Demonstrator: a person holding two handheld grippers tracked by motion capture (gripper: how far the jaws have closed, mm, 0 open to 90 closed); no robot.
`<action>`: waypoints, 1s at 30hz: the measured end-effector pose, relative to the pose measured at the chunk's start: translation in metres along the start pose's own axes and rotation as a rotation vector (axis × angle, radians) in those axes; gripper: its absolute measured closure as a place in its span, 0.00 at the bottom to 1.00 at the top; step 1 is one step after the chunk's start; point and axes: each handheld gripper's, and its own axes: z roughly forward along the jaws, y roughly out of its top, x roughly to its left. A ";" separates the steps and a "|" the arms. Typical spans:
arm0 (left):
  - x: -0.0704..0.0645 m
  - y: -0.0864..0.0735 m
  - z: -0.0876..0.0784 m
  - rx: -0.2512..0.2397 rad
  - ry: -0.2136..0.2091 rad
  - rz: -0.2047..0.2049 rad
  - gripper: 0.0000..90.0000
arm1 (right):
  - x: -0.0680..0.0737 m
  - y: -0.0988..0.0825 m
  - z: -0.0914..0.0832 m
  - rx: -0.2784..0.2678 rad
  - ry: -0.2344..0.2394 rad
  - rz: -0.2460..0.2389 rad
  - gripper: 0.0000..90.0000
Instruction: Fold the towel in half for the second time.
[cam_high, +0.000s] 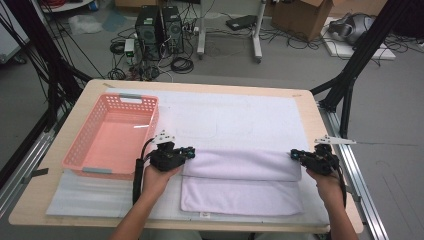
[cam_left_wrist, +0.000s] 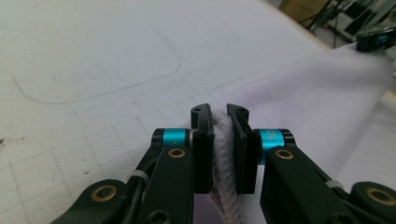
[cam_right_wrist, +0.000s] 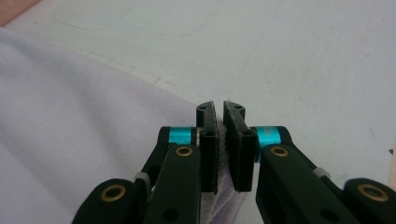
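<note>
Two grippers, both clamped on the same towel. Left gripper has jaws nearly together with a ridge of lilac terry pinched between the pads, clear in the left gripper view. Right gripper likewise, jaws almost closed on a thin fold of fabric at the towel's edge, seen in the right gripper view. From the high view each gripper grips one end of the folded upper edge, left gripper at the towel's left end, right gripper at its right end, pointing inward toward each other. Left hand and right hand come in from the bottom. Towel lies near the front of the table, folded over partway so a lower layer sticks out toward the person. It rests on a white mat covering most of the wooden table. Pink basket sits on the left part of the table, just beside the left gripper, apart from the towel.
</note>
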 end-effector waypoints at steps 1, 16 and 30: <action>-0.002 -0.003 -0.004 0.000 -0.006 0.011 0.89 | 0.002 -0.004 -0.005 -0.018 0.004 0.000 0.94; -0.030 -0.045 -0.037 -0.039 -0.049 0.042 0.88 | 0.034 -0.060 -0.050 -0.117 0.028 -0.045 0.93; -0.057 -0.071 -0.066 -0.030 -0.021 -0.025 0.54 | 0.053 -0.096 -0.081 -0.085 0.024 -0.026 0.70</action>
